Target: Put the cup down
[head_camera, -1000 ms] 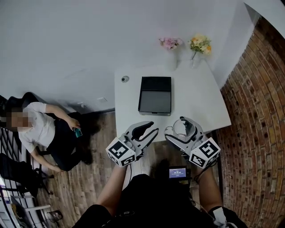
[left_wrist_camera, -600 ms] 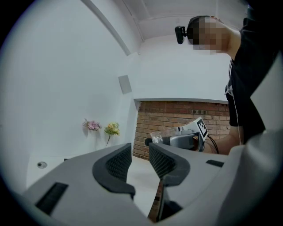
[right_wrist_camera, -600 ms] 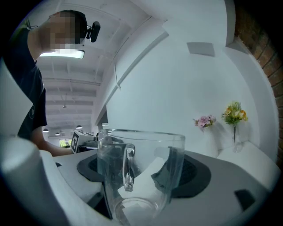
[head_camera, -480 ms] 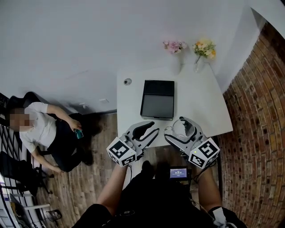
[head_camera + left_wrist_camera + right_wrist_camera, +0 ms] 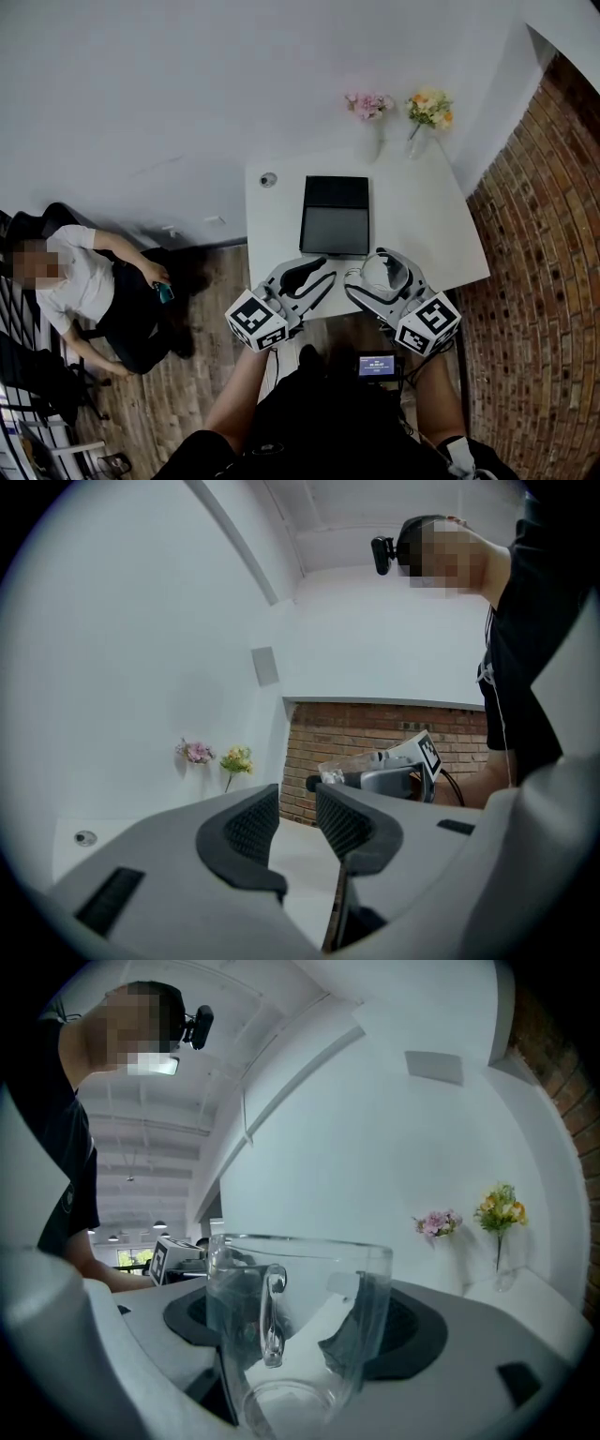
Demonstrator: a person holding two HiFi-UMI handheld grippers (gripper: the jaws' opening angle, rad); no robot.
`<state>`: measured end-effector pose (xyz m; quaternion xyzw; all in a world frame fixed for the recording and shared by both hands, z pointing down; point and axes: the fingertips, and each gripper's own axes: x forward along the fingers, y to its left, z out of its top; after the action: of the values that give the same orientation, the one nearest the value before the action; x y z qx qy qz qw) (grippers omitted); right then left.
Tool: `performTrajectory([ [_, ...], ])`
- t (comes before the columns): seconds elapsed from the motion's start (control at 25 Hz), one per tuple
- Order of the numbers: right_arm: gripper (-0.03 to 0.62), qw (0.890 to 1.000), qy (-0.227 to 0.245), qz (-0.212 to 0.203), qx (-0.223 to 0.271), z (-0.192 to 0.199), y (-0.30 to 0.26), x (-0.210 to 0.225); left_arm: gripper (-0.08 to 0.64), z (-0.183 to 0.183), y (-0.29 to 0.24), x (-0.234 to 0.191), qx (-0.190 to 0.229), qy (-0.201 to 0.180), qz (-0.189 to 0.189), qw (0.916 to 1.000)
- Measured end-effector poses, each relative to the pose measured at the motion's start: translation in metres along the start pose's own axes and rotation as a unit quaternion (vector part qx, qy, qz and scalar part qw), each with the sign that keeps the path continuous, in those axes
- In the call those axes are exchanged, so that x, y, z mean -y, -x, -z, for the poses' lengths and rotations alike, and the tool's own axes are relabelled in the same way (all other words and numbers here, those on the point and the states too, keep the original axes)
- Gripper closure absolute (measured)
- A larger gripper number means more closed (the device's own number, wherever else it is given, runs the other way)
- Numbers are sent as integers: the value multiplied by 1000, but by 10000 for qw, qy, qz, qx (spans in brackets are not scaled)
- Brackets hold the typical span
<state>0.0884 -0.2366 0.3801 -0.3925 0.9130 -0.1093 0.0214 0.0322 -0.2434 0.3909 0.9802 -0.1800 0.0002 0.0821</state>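
Note:
A clear glass cup [image 5: 300, 1326] with a handle stands upright between the pads of my right gripper [image 5: 305, 1321], which is shut on it. In the head view that cup [image 5: 379, 275] and the right gripper [image 5: 378, 267] hover over the near edge of the white table [image 5: 412, 216]. Beside it, my left gripper [image 5: 314, 272] is at the same edge. Its jaws stand a narrow gap apart with nothing between them [image 5: 298, 808]. The left gripper view also catches the right gripper [image 5: 384, 780] with the cup [image 5: 339, 772].
A black tray [image 5: 335, 216] lies in the middle of the table. Two vases of flowers [image 5: 367, 108] [image 5: 429, 111] stand at the far edge, and a small round object [image 5: 269, 179] at the far left corner. A person [image 5: 84, 281] sits at the left. A brick wall [image 5: 544, 234] runs along the right.
In the head view the table and tray have drifted slightly down and right, toward the grippers. Both grippers keep their pose and the cup stays held.

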Motion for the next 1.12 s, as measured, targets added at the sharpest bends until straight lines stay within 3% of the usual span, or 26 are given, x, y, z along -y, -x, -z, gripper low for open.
performTrajectory([
  [0.52, 172, 9999, -47, 57, -69, 4, -14, 12, 446, 0, 1, -19, -10, 28, -23, 10000],
  [1.12, 172, 9999, -18, 92, -123, 18, -60, 83, 446, 18, -18, -56, -185, 186, -204, 9994],
])
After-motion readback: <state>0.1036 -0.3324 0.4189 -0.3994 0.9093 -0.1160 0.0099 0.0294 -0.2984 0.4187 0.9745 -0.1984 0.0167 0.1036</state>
